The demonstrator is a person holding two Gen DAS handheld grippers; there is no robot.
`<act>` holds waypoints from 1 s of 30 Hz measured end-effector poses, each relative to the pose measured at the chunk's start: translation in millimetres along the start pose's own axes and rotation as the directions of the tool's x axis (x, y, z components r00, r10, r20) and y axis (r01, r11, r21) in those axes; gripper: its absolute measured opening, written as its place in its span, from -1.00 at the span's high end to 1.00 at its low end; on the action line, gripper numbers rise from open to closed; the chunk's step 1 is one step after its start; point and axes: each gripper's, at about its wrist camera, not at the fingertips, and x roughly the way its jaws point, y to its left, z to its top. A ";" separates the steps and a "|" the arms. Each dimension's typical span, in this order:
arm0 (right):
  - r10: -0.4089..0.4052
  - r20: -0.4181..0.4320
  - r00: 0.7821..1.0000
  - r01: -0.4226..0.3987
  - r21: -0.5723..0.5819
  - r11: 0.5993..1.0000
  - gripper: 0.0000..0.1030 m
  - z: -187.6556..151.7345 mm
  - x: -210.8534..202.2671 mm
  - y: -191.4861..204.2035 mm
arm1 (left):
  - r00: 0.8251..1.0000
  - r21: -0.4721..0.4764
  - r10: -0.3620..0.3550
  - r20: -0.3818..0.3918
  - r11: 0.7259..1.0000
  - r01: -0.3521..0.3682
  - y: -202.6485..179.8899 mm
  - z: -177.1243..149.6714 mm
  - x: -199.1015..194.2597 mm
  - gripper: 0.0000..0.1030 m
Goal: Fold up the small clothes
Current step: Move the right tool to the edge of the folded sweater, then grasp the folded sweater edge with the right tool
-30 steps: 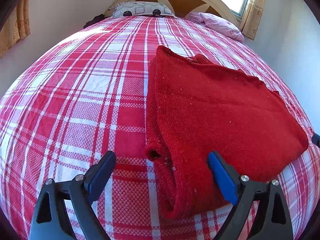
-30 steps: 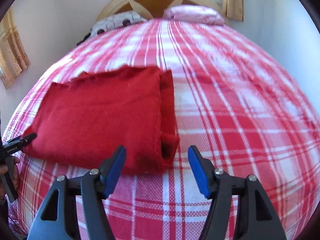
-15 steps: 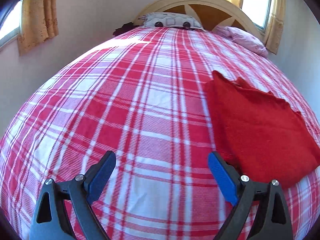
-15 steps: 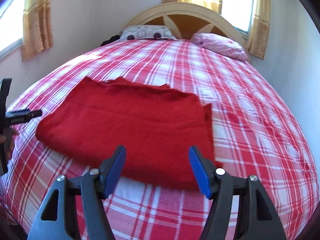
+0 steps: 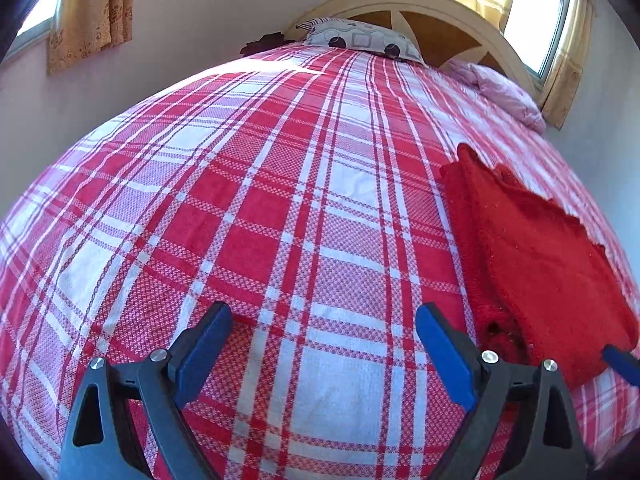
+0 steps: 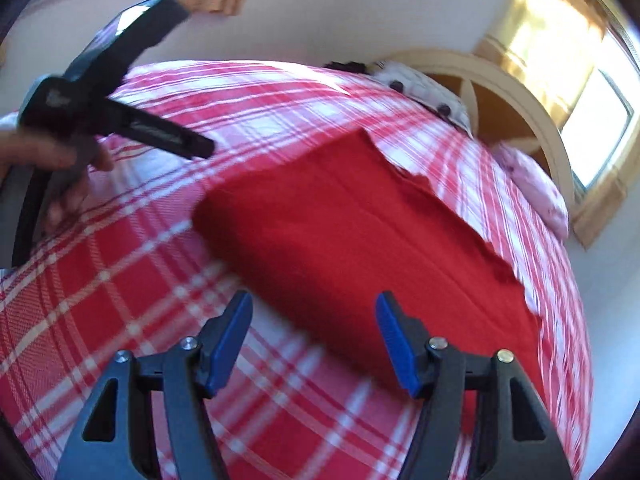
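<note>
Both grippers have swung left off the folded red sweater, which lies on the plaid bed. Left gripper and right gripper hang empty, jaws apart; two pillows at the headboard.

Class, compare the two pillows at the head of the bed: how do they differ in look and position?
The patterned pillow is whitish-grey with dark circles and squares; the pink pillow is plain pale pink. The patterned pillow lies in front of the headboard's middle; the pink pillow lies to the right, below the window. The pink pillow looks rumpled; the patterned pillow looks smoother. Both rest at the top of the checked bedspread.
</note>
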 end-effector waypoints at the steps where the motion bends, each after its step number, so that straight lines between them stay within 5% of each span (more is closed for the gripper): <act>1: -0.006 0.008 1.000 0.006 -0.034 0.999 -0.28 3.7 1.9 9.4 | 1.000 -0.015 -0.017 0.004 1.000 0.017 3.7 0.1 -1.2 -0.82; 9: -0.107 0.065 0.992 0.118 -0.191 0.975 -0.28 14.4 19.3 47.2 | 0.997 -0.048 -0.080 0.017 0.996 0.081 9.8 1.6 -5.2 -0.82; 17: -0.159 0.070 0.985 0.169 -0.168 0.971 -0.12 9.0 22.1 52.2 | 0.989 -0.076 -0.148 0.015 0.986 0.148 13.1 19.0 4.1 -0.82; 23: -0.162 0.070 0.984 0.172 -0.175 0.969 0.23 10.2 25.1 55.1 | 0.948 -0.070 -0.319 -0.006 0.946 0.317 -11.1 48.4 16.2 -0.82; 30: -0.179 0.072 0.981 0.189 -0.168 0.967 0.42 8.2 27.8 54.6 | 0.910 -0.052 -0.407 -0.081 0.913 0.404 -39.6 88.1 48.8 -0.82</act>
